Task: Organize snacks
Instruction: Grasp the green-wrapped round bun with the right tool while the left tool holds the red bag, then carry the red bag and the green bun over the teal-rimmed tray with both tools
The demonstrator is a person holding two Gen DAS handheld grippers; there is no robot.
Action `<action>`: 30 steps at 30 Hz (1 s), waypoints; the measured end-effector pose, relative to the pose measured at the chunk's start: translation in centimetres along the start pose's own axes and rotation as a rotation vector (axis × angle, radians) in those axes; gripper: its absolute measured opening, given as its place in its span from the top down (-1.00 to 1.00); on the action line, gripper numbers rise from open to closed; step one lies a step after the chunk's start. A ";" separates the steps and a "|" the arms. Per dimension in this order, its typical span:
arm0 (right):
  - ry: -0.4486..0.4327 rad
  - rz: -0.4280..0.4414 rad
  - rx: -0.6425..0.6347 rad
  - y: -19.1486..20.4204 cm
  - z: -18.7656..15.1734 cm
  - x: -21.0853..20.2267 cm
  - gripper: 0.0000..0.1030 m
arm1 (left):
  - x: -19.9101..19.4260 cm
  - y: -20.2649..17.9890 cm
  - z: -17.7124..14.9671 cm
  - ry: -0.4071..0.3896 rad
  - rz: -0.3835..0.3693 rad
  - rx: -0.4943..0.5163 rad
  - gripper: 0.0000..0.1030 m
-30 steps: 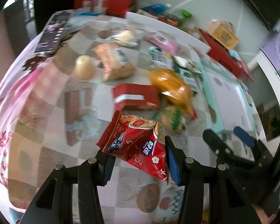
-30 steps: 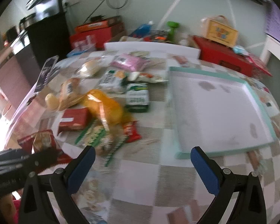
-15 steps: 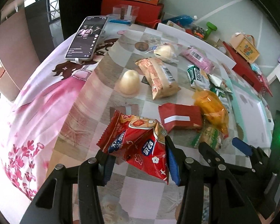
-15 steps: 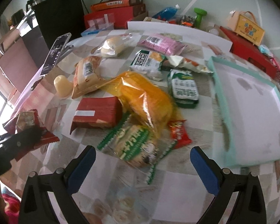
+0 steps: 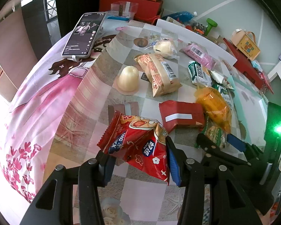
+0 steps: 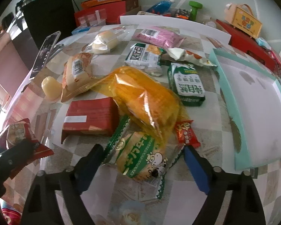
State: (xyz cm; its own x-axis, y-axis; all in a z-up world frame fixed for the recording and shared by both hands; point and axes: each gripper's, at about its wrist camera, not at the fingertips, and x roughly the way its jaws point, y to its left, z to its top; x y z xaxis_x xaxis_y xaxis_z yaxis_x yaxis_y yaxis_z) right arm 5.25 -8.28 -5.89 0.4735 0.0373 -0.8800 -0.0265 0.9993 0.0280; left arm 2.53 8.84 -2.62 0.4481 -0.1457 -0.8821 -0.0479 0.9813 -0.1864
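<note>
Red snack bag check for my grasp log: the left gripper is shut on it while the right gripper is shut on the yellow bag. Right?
Not quite. The left gripper does clamp the red snack bag, but the right wrist view shows the right gripper open around the green cracker pack, not the yellow bag.

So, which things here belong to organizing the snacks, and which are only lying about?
For the job:
- red snack bag, held in the left gripper
- green cracker pack, between the open right gripper fingers
- orange bag
- red packet
- teal tray

Lying about:
- phone
- green dumbbell
- yellow toy box
</note>
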 end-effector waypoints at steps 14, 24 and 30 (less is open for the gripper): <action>-0.010 0.032 0.026 -1.1 -1.0 -1.9 -0.04 | -0.5 -0.6 -0.2 -0.005 0.029 0.017 0.01; -0.003 0.065 0.055 -2.0 -1.9 -2.5 -0.01 | -0.8 -0.8 -0.4 -0.003 0.049 0.021 0.01; -0.024 0.115 0.095 -2.7 -2.2 -4.3 -0.01 | -1.9 -1.2 -0.2 -0.024 0.021 0.032 0.01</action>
State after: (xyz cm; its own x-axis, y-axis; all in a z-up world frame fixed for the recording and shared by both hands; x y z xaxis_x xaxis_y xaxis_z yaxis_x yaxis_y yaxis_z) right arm 1.34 -11.14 -3.20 0.4929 0.1504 -0.8570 0.0009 0.9849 0.1734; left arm 1.56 7.95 -0.78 0.4689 -0.1219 -0.8748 -0.0295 0.9877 -0.1535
